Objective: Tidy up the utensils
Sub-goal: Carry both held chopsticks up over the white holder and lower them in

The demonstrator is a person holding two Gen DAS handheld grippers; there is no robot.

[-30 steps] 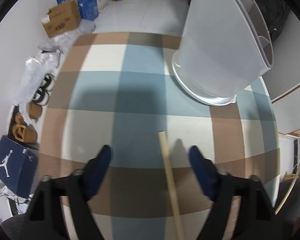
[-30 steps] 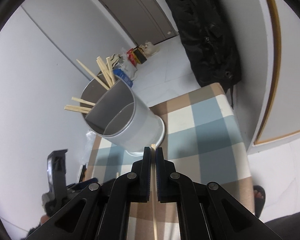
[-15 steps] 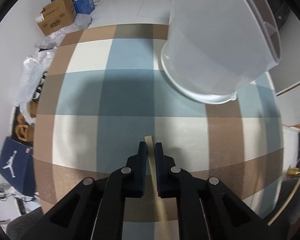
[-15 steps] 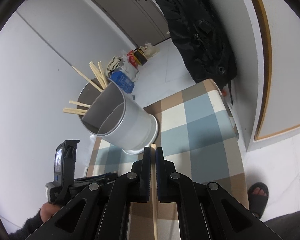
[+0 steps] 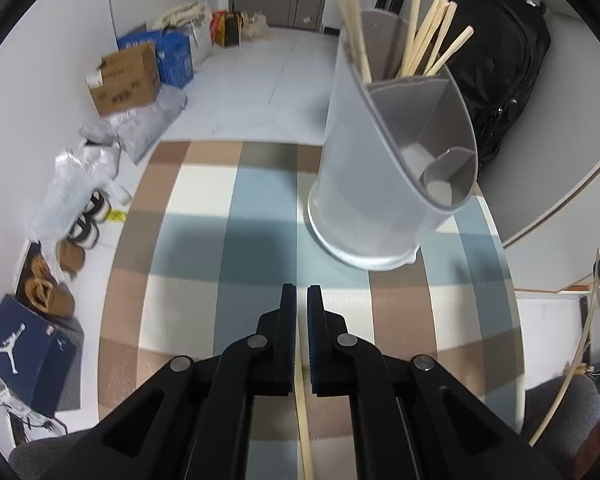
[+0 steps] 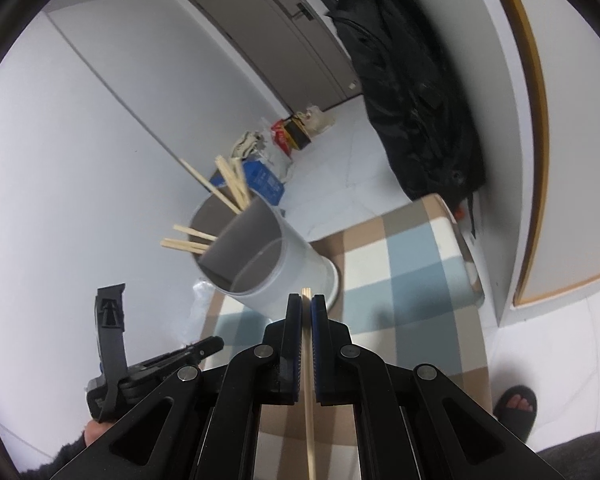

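A grey divided utensil holder stands on the checked tablecloth, with several wooden chopsticks in its far compartment. My left gripper is shut on a wooden chopstick and holds it above the cloth, near side of the holder. My right gripper is shut on another chopstick, raised in front of the holder. The left gripper also shows in the right wrist view.
A black backpack hangs by the wall right of the holder. Cardboard and blue boxes, plastic bags, shoes and a shoe box lie on the floor left of the table. A sandalled foot is at the table's right.
My left gripper closed on the chopstick lying on the cloth and lifted it, tilting up so the holder's top shows. My right gripper kept its chopstick and rose a little.
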